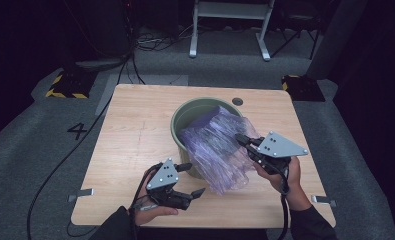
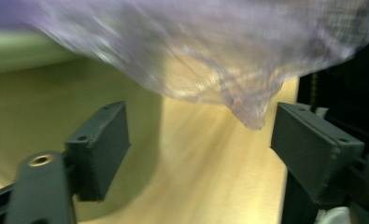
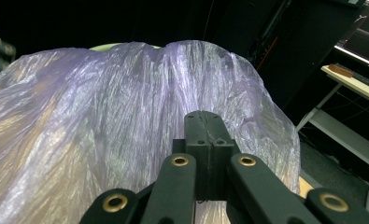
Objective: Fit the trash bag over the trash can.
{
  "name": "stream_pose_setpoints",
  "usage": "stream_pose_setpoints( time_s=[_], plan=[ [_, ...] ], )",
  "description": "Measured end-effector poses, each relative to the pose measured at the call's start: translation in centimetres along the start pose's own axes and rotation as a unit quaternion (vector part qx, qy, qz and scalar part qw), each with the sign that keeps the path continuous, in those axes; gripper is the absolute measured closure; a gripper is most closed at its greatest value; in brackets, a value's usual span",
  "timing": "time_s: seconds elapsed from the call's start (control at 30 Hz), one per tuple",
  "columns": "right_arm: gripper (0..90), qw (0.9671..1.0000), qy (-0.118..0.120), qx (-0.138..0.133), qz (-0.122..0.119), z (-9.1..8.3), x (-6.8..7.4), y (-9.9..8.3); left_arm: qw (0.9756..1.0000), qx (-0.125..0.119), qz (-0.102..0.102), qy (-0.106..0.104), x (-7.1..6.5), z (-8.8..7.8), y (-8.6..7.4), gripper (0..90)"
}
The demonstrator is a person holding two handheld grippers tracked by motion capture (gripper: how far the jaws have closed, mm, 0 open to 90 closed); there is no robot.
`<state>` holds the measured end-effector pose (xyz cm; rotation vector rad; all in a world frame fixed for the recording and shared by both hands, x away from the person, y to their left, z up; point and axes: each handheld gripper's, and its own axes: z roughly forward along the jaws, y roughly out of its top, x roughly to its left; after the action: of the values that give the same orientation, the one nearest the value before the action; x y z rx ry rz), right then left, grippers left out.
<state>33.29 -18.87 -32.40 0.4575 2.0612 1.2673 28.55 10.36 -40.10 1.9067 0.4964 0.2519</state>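
One crinkly translucent purple bag [image 1: 220, 147] over round green bin [image 1: 182, 127].

right gripper [image 3: 205, 126] has its two black fingers [image 3: 197, 140] pressed flat together, pinching the crinkled purple plastic bag [image 3: 102, 121], which billows up and drapes left across the view; a sliver of green rim [image 3: 108, 46] peeks over it
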Motion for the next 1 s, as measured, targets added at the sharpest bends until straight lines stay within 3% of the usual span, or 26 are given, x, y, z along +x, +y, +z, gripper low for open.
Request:
stream_pose_setpoints(
  time_s=[0.03,0.17,0.27,0.33,0.37,0.4,0.43,0.47,0.5,0.6,0.67,0.83,0.93,1.0],
  plan=[
    [90.0,1.0,-0.002,-0.001,-0.001,-0.1,0.0,0.2,0.9999,0.006,0.001,0.009,-0.4,0.4,-0.1,18.9],
    [90.0,1.0,-0.001,-0.001,-0.003,0.0,0.2,0.4,0.9997,0.013,-0.004,-0.018,-1.6,2.1,-0.2,16.3],
    [90.0,1.0,0.002,-0.002,-0.002,0.2,0.6,0.3,0.9992,0.013,0.015,-0.033,-2.1,3.4,0.1,17.0],
    [90.0,1.0,0.006,0.0,-0.002,0.3,0.8,0.3,0.999,0.008,0.022,-0.038,-2.2,3.7,0.3,24.6],
    [90.0,1.0,0.007,0.0,-0.002,0.2,0.8,0.2,0.9991,0.0,0.027,-0.033,-2.3,3.7,0.5,35.2],
    [90.0,1.0,0.007,0.0,-0.002,0.2,0.8,0.2,0.999,-0.008,0.029,-0.032,-2.3,3.6,0.6,35.2],
    [90.0,1.0,0.009,-0.001,-0.001,0.2,0.8,0.2,0.999,-0.016,0.03,-0.03,-2.2,3.4,0.6,45.6],
    [90.0,0.9999,0.011,-0.001,0.002,0.1,0.7,0.2,0.9988,-0.022,0.034,-0.028,-2.1,3.2,0.7,63.1],
    [90.0,0.9999,0.011,-0.001,0.002,0.1,0.7,0.2,0.9986,-0.027,0.037,-0.026,-1.9,2.9,0.7,63.1],
    [90.0,0.9999,0.014,0.002,0.007,0.1,0.5,0.0,0.9978,-0.051,0.04,-0.016,-1.3,1.7,0.7,83.8],
    [90.0,0.9999,0.013,0.004,0.01,0.0,0.4,-0.2,0.9974,-0.058,0.042,-0.007,-1.0,0.9,0.7,88.3],
    [90.0,0.9994,0.01,0.01,0.031,-0.1,-0.3,-0.7,0.9978,-0.042,0.05,0.014,-0.3,-0.4,0.2,89.2],
    [64.6,0.9989,0.013,0.003,0.044,-0.3,-0.6,-0.7,0.9978,-0.04,0.048,0.019,0.1,-0.9,0.1,89.2],
    [58.2,0.9989,0.021,-0.008,0.042,-0.7,-0.4,-0.6,0.9977,-0.04,0.05,0.02,0.1,-1.1,0.2,89.2]
  ],
)
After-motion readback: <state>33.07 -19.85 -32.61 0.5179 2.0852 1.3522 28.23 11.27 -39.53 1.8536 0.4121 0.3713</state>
